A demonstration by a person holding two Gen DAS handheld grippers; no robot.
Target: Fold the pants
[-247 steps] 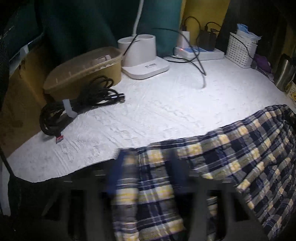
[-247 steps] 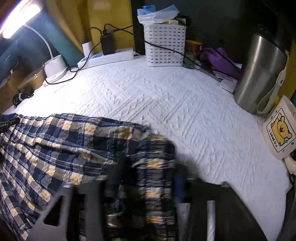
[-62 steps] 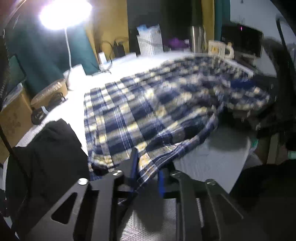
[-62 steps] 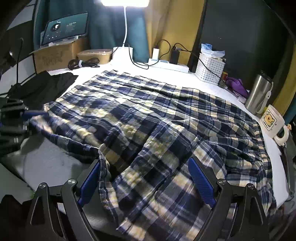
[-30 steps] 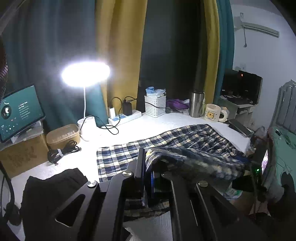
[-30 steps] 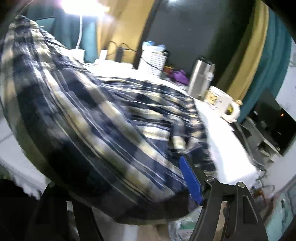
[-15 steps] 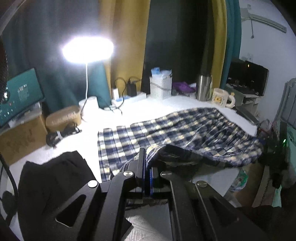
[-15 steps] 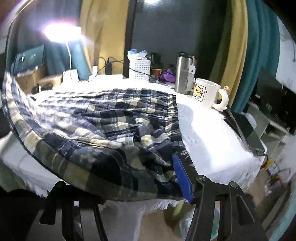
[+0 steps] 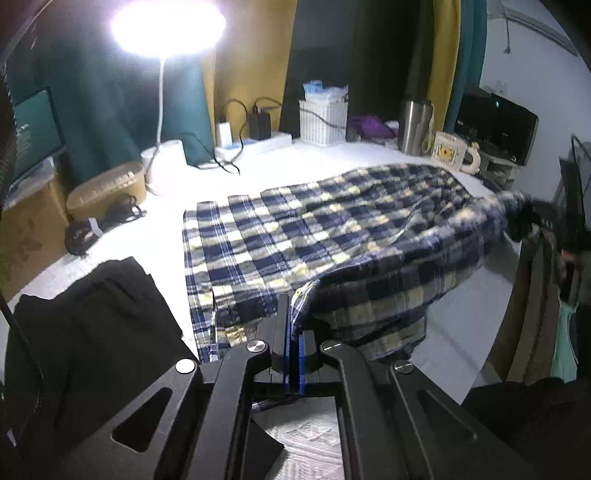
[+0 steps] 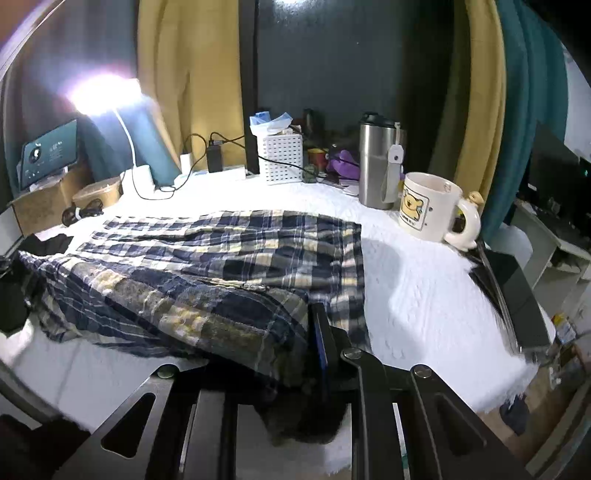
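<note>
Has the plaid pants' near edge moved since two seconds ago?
Yes. The plaid pants had their near edge lifted and carried over toward the white basket, doubling the cloth.

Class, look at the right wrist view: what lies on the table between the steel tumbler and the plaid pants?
Only bare white tablecloth lies between the steel tumbler and the plaid pants; the right wrist view shows it.

On the desk (image 10: pixel 413 295): one pair of plaid pants (image 9: pixel 332 229), one black garment (image 9: pixel 92 314), one lit lamp (image 9: pixel 168 26), one white basket (image 10: pixel 282 157), one steel tumbler (image 10: pixel 376 162), one bear mug (image 10: pixel 430 212). Also one lidded tan container (image 9: pixel 107 184), one coiled black cable (image 9: pixel 99 223), one power strip (image 9: pixel 258 142) carrying two plugged adapters. Grippers: two, left gripper (image 9: pixel 293 332) and right gripper (image 10: pixel 288 339).
</note>
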